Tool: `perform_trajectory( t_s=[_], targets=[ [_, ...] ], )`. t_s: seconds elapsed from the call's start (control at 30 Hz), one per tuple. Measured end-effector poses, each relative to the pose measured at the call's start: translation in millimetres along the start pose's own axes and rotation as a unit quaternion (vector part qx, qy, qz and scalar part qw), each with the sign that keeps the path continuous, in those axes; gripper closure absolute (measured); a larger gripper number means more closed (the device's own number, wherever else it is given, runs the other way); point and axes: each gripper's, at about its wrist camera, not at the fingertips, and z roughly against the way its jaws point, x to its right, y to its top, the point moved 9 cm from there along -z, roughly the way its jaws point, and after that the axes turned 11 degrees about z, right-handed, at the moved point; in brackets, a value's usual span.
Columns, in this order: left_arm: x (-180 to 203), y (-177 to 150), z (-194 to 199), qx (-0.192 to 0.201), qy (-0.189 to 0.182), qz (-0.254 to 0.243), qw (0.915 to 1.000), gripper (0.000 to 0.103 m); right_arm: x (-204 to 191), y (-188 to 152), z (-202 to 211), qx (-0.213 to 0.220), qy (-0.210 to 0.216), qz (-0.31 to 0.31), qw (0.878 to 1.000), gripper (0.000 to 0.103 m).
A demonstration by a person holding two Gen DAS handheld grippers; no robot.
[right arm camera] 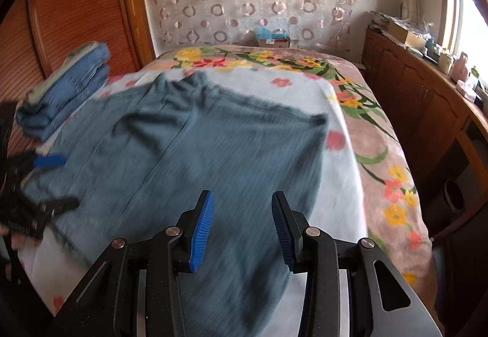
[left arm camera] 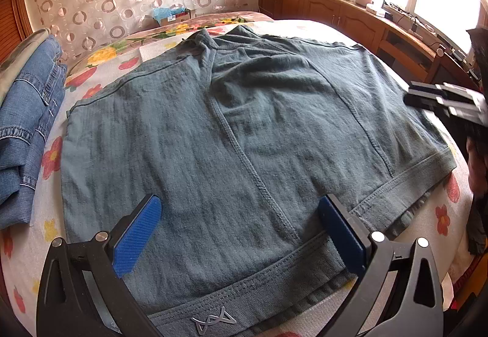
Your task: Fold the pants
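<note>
Grey-blue knit pants (left arm camera: 244,123) lie spread flat on the bed, waistband nearest the left wrist camera. My left gripper (left arm camera: 239,209) is open and empty, its blue pads just above the fabric near the waistband. My right gripper (right arm camera: 241,199) is open and empty, hovering over the pants (right arm camera: 213,148); that view is motion-blurred. The right gripper shows in the left wrist view (left arm camera: 427,97) at the pants' right edge. The left gripper shows in the right wrist view (right arm camera: 48,181) at the left edge.
A stack of folded blue jeans (left arm camera: 27,123) lies on the bed's left side, also in the right wrist view (right arm camera: 70,87). The bed has a flowered cover (right arm camera: 381,154). A wooden cabinet (left arm camera: 350,13) with clutter runs along the right under a window.
</note>
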Motion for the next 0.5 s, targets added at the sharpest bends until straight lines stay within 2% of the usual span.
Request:
perform_trajectory(
  t_s=[0.1, 0.27, 0.37, 0.43, 0.5],
  targets=[
    [-1, 0, 1, 0.0, -0.001, 0.0, 1.0, 0.0, -7, -15, 8, 0.0, -0.001, 0.001, 1.0, 0.053],
    [-2, -3, 15, 0.017, -0.005, 0.001, 0.9999, 0.005, -8, -36, 25, 0.013, -0.001, -0.022, 1.0, 0.052],
    [6, -9, 29, 0.023, -0.028, -0.007, 0.9993, 0.007, -6, -46, 33, 0.018, -0.009, -0.028, 0.999, 0.051],
    [16, -17, 37, 0.023, -0.044, -0.017, 0.9986, 0.013, -8, -50, 38, 0.02, -0.01, -0.033, 0.999, 0.051],
    [27, -21, 43, 0.025, -0.059, -0.028, 0.9976, 0.014, -9, -52, 42, 0.022, -0.012, -0.038, 0.999, 0.051]
  ],
)
